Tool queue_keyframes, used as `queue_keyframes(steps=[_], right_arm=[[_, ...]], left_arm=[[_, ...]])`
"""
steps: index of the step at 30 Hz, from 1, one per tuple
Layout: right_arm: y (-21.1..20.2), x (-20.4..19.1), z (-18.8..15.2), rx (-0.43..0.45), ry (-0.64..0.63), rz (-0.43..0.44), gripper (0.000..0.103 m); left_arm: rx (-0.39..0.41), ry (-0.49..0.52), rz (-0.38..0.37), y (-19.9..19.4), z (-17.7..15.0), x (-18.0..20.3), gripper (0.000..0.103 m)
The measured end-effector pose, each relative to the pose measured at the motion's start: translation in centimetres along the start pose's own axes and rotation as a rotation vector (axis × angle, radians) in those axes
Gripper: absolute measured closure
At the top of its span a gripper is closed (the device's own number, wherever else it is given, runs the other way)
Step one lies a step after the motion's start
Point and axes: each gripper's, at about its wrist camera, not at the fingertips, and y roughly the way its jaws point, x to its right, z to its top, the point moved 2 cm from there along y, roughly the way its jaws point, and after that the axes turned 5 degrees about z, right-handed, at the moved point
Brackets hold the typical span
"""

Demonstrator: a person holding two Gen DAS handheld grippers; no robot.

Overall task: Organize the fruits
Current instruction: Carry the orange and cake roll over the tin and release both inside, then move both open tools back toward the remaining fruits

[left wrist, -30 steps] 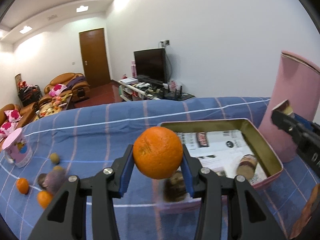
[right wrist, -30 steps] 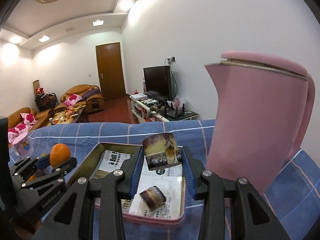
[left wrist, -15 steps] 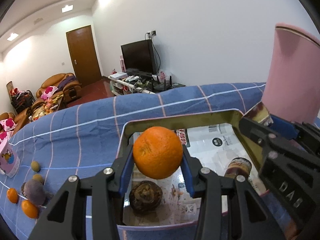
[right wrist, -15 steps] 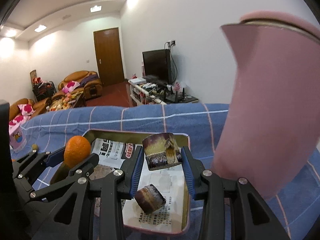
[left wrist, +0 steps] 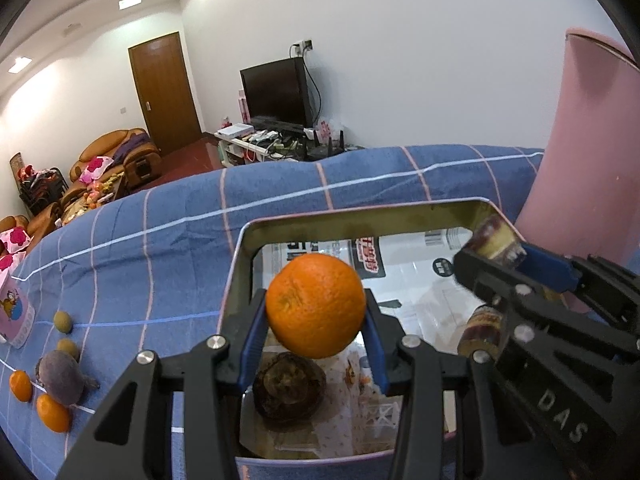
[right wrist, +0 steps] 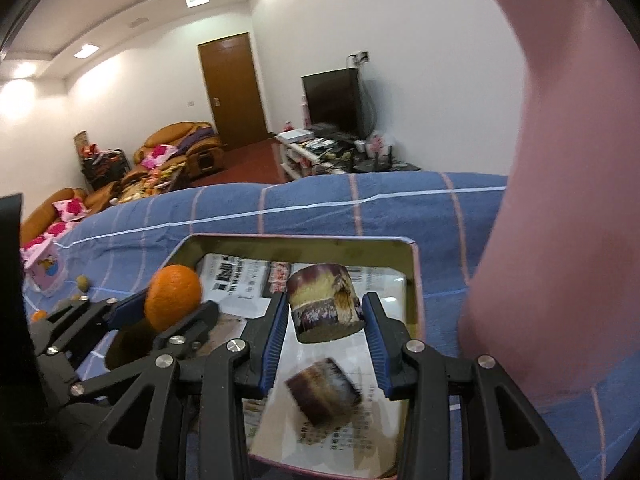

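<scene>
My left gripper [left wrist: 316, 334] is shut on an orange [left wrist: 315, 305] and holds it above the near left part of a metal tray [left wrist: 360, 220] lined with newspaper. A dark round fruit [left wrist: 289, 390] lies in the tray right under it. My right gripper [right wrist: 326, 320] is shut on a cut sugarcane piece [right wrist: 325, 302] above the same tray [right wrist: 412, 280]. A second sugarcane piece [right wrist: 324, 392] lies in the tray below it. The orange [right wrist: 173, 302] and the left gripper [right wrist: 160, 316] show at the left of the right wrist view.
A tall pink jug [left wrist: 592, 168] stands just right of the tray, close to my right gripper [left wrist: 508, 264]. On the blue checked cloth [left wrist: 160, 248] at the left lie small oranges [left wrist: 53, 412], a purple fruit [left wrist: 62, 376], small brown fruits [left wrist: 63, 322] and a pink cup [left wrist: 16, 320].
Both grippers have moved forward and lower over the tray, each keeping its fruit. The left gripper has shifted right, from beside the tray to above its near left part.
</scene>
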Motion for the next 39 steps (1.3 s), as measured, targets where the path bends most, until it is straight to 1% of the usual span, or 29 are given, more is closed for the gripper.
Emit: queue_keyframes(steps=[4, 7, 9, 10, 11, 12, 13, 14, 16, 19, 22, 24, 27, 29, 30, 33, 35, 39], right_arm=[[0.0, -0.4, -0.1, 0.004, -0.010, 0.031, 0.061], [-0.3, -0.4, 0.0, 0.016, 0.002, 0.032, 0.055], [-0.8, -0.3, 0.2, 0.044, 0.015, 0.030, 0.054], [-1.2, -0.2, 0.2, 0.062, 0.020, 0.029, 0.053], [-1.7, -0.1, 0.4, 0.085, 0.026, 0.025, 0.045], [-2.3, 0.0, 0.5, 0.112, 0.031, 0.018, 0.041], [-2.7, 0.1, 0.5, 0.135, 0.035, 0.006, 0.030], [-3.1, 0.1, 0.6, 0.159, 0.038, -0.011, 0.024], [-3.7, 0.4, 0.7, 0.197, 0.039, -0.046, 0.023], [-3.9, 0.8, 0.9, 0.203, 0.058, -0.079, 0.023], [-3.9, 1.2, 0.9, 0.201, 0.088, -0.076, 0.023], [-4.1, 1.3, 0.8, 0.222, 0.094, -0.070, 0.023], [-4.9, 0.8, 0.5, 0.291, 0.050, -0.097, 0.023], [-5.4, 0.2, 0.2, 0.343, 0.005, -0.103, 0.023], [-5.6, -0.1, 0.1, 0.353, -0.014, -0.105, 0.023], [-5.5, -0.7, -0.2, 0.339, -0.052, -0.124, 0.021], [-5.4, -1.0, -0.2, 0.325, -0.066, -0.132, 0.021], [-6.0, -1.2, -0.6, 0.343, -0.069, -0.154, 0.021]], left_arm=[[0.002, 0.002, 0.002, -0.1, 0.0, 0.1, 0.055], [0.020, 0.008, 0.013, -0.5, 0.0, 0.3, 0.053], [0.038, 0.014, 0.041, -0.8, -0.2, 0.5, 0.038], [0.046, 0.012, 0.053, -1.0, -0.2, 0.5, 0.021], [0.058, 0.007, 0.063, -1.3, -0.1, 0.4, 0.009], [0.078, -0.004, 0.065, -1.7, -0.2, 0.2, 0.004], [0.092, -0.013, 0.065, -2.0, -0.2, 0.0, 0.003], [0.106, -0.021, 0.066, -2.3, -0.2, -0.1, 0.003], [0.109, -0.026, 0.076, -2.3, -0.1, -0.3, 0.001], [0.107, -0.043, 0.083, -2.4, -0.2, -0.8, 0.001], [0.122, -0.062, 0.094, -2.8, -0.5, -1.6, 0.000], [0.141, -0.066, 0.110, -3.1, -0.6, -2.1, 0.000], [0.162, -0.076, 0.138, -3.6, -0.7, -2.8, 0.000], [0.170, -0.088, 0.142, -3.9, -0.9, -3.3, 0.000], [0.173, -0.092, 0.145, -4.0, -1.1, -3.7, 0.000], [0.171, -0.088, 0.165, -4.2, -1.6, -4.3, 0.000], [0.169, -0.093, 0.159, -4.4, -1.9, -4.6, 0.000], [0.181, -0.096, 0.162, -5.2, -2.5, -5.2, 0.000]])
